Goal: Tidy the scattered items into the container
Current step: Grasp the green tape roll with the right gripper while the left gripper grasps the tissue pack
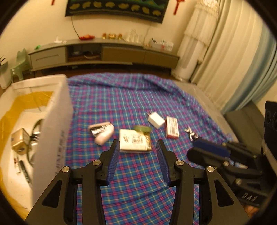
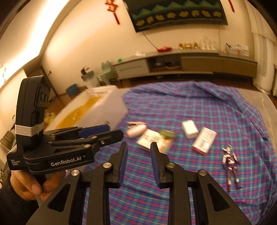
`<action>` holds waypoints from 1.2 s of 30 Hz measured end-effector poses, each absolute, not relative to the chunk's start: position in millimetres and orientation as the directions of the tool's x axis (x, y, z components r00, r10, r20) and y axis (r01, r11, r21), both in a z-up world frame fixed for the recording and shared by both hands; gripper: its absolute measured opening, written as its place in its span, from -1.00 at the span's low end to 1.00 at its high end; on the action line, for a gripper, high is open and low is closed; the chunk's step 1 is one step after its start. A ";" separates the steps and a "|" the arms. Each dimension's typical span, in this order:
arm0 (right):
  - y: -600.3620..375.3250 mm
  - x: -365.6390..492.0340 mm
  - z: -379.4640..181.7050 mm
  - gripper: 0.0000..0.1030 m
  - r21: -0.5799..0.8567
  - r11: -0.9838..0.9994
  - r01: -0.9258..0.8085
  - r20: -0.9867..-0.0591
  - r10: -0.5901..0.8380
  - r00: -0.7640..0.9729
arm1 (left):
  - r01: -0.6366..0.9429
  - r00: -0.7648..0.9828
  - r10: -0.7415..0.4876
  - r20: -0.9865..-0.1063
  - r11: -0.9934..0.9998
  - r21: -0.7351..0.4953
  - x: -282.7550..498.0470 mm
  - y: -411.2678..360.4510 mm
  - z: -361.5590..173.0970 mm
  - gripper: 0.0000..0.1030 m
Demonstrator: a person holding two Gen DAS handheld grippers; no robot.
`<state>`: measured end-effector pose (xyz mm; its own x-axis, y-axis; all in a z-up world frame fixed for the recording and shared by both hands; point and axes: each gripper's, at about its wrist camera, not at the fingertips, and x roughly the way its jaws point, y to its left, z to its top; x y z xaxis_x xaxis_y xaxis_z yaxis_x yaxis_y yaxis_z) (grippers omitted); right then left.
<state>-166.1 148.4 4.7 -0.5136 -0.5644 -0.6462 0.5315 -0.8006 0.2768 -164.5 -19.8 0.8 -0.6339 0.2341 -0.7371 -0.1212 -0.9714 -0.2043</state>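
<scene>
A home living room: a long low TV cabinet [image 1: 103,53] with ornaments lines the wall, under a dark wall hanging [image 1: 114,8], beside floor-length curtains [image 1: 230,57].

Left claw [image 1: 137,147] open, empty; white box [image 1: 52,121] left; packet [image 1: 135,141] ahead

On my cloth [image 1: 138,97] I count six loose items. One box [image 1: 57,110] sits at nine o'clock.

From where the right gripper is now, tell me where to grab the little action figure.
Grip the action figure across its torso, coming from above with the right gripper open. It lies flat on the plaid cloth, limbs thin and splayed, apart from the red-and-white box, so the trunk looks like the firmest, widest part.
</scene>
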 end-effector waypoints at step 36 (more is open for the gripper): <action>110.8 -287.8 -86.2 -0.57 0.383 -0.762 0.522 -0.790 -0.563 -0.242 | 0.027 -0.536 0.241 -0.809 -0.953 -0.302 -227.9 -27.9 -76.6 0.07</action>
<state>-287.8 110.8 -86.2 -0.2425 -0.5634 -0.7898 0.5223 -0.7619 0.3831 -227.9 -27.9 -76.6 -0.5364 0.2413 -0.8087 0.0268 -0.9529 -0.3021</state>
